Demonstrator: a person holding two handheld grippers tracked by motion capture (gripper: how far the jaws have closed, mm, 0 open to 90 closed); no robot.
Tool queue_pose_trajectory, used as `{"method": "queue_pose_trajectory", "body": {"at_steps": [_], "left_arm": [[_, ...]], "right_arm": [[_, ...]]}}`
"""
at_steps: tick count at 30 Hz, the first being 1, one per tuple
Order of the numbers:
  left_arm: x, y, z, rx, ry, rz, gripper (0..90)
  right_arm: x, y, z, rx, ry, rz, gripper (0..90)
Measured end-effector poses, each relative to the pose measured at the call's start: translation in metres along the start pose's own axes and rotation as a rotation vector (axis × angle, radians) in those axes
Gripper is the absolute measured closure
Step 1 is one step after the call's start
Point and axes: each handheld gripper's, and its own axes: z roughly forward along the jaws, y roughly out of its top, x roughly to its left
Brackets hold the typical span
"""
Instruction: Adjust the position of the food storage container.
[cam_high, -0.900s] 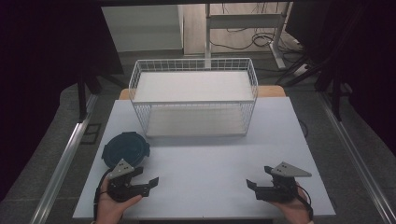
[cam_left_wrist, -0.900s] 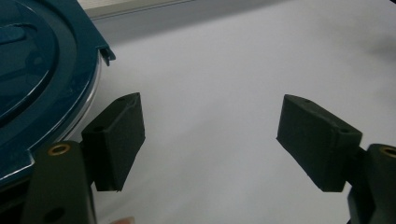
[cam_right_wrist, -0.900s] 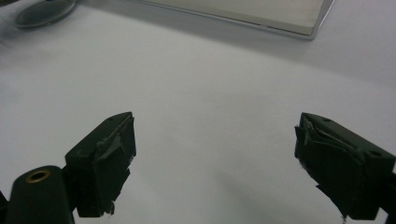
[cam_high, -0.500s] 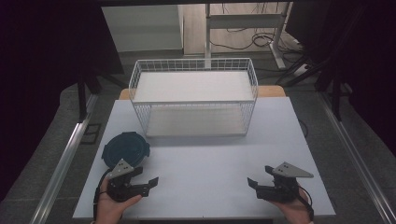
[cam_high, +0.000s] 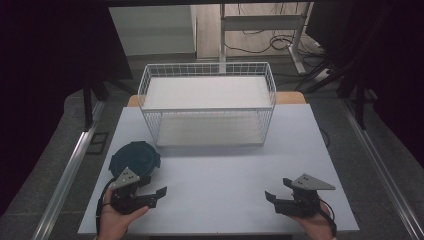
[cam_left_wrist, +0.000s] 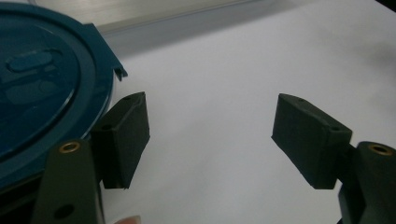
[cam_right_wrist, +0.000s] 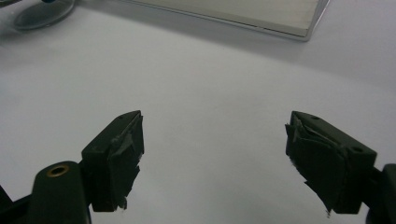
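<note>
Beside my left tongs (cam_high: 161, 192) sits the blue lid (cam_high: 135, 159). Both my tongs gape empty; right tongs (cam_high: 270, 197) too. Reaching carelessly, I might shove it off the table (cam_high: 220, 175).

The lid (cam_left_wrist: 42, 93) is showing as glossy dark teal plastic, catching soft reflections. The worktop (cam_high: 225, 185) is looking smooth, matt and white. The basket (cam_high: 207, 107) is appearing as thin white-coated wire mesh. The left gripper (cam_left_wrist: 210, 135) is wearing matt black pads (cam_left_wrist: 126, 135) with a clean, rubbery face; the right gripper (cam_right_wrist: 215, 158) is carrying pads (cam_right_wrist: 322, 158) looking frayed and torn.
</note>
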Motion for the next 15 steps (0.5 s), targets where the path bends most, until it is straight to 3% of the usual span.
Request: {"method": "queue_pose_trajectory", "body": {"at_steps": [10,15], "left_arm": [[-0.003,0.018,-0.015,0.003,-0.007,0.033,27.2],[0.001,0.026,-0.021,0.002,0.009,0.042,27.2]], "right_arm": [[-0.006,-0.002,-0.008,-0.017,-0.026,0.011,19.9],[-0.009,-0.004,-0.010,-0.017,-0.040,0.016,20.1]]}}
